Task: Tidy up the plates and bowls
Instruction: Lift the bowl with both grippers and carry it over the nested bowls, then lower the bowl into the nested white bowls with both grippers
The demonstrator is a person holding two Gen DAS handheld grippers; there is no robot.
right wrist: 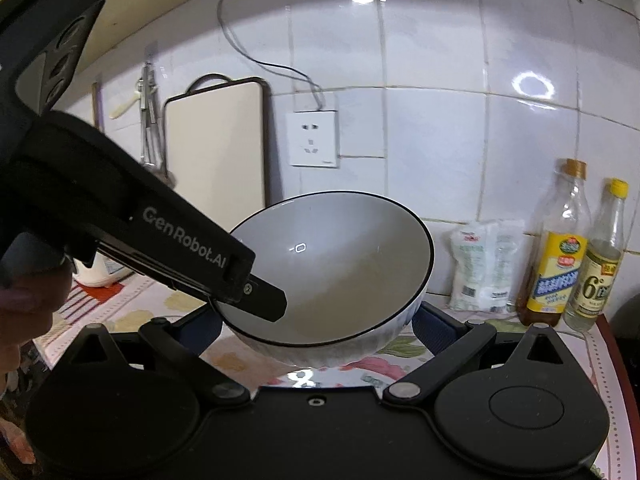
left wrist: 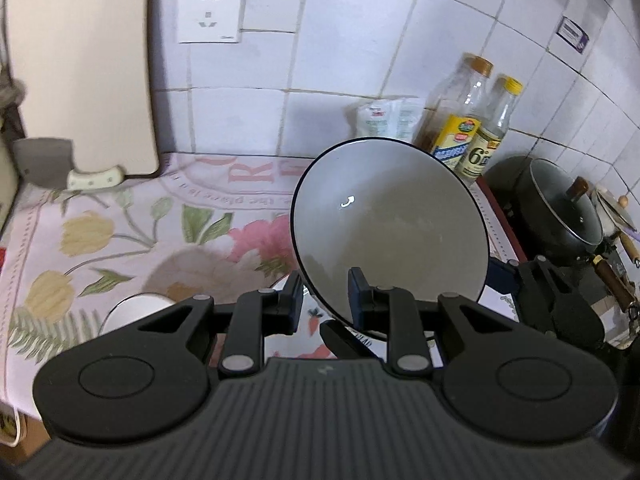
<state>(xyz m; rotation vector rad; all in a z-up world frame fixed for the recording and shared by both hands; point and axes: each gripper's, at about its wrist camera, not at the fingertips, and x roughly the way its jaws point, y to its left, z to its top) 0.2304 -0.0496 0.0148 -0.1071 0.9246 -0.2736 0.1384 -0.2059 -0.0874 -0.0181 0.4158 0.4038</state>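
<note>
Passing first, at far left, a pale cutting board (left wrist: 80, 72) propped against the tiles. Below it, crossing a floral cloth (left wrist: 120, 232) covering the counter, with a small white cup (left wrist: 136, 308) lying low near the camera.

Pinching with the left gripper (left wrist: 326, 288): jaws drawn almost together on the near rim of the bowl (left wrist: 392, 224), one pad inside the wall and one outside. Holding that bowl tilted, mouth turned toward the left camera, and seemingly clear of the cloth rather than resting on it.

Cradling from the other side with the right gripper (right wrist: 317, 323): fingers spread wide around the lower outside of the bowl, the right-hand pad looking pressed to the wall, the other pad partly hidden behind the left gripper. Judging this a two-sided hold, though not confirming full contact on the hidden side.

Handling, by the look of it, glazed ceramic: stiff, fairly heavy for a rim pinch, slick and liable to chip or shatter. Favouring the wide grasp across the body for carrying weight, and treating the rim pinch as steadying only. Keeping the tilt modest to avoid slipping off the pads.

Ending at right with two bottles (left wrist: 472, 120) by the wall and a dark lidded pot (left wrist: 560, 200) beyond.
</note>
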